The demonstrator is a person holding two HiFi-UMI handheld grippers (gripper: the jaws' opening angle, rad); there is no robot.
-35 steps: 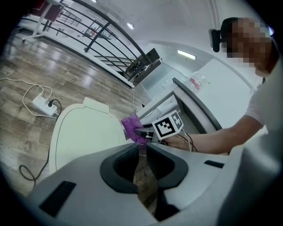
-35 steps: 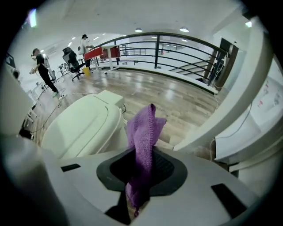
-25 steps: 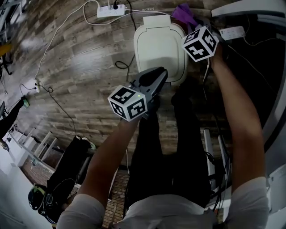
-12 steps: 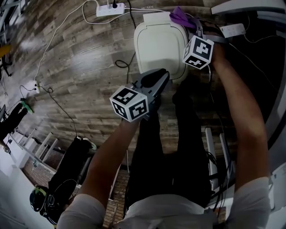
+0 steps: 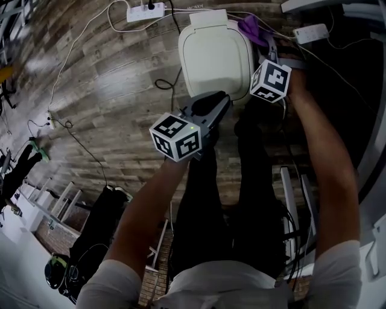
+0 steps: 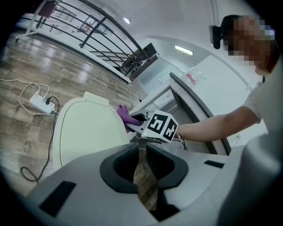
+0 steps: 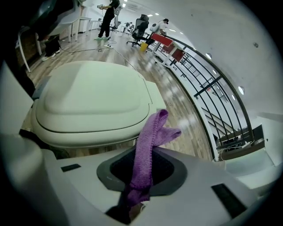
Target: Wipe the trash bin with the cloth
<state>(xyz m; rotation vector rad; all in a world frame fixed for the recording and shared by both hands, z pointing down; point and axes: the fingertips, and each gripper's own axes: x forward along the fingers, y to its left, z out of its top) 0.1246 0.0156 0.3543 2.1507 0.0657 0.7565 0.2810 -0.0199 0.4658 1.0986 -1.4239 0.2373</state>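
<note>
Looked steeply down onto a wood-plank floor (image 5: 108, 84), with a cream trash bin (image 5: 214, 57) near the top as the landmark, lid closed.

Well to the left of the bin, at its far end: a white power strip (image 5: 146, 10) with plugs in it. Closer in on the same side, near the bin's wall: a loose coil of dark cable (image 5: 163, 84).

At the bin's near edge, slightly left of its middle: the left gripper (image 5: 218, 99), pointed toward the bin from the person's side. Jaws drawn nearly together, tips meeting with only a thin slit behind them, nothing held.

On the bin's right rim, toward the far end: a purple cloth (image 5: 247, 25). Pinched between the jaws of the right gripper (image 5: 260, 41), angled downward just beside the bin's right side. Seen from that gripper's own camera as a knitted strip standing up from the jaws and flopped over at the top, with the bin's lid close behind. Could not tell whether cloth and lid touched.

Right of the bin, just past the cloth: a second white power strip (image 5: 309, 33). On the near side of the bin: the person's dark-trousered legs (image 5: 223, 193).
</note>
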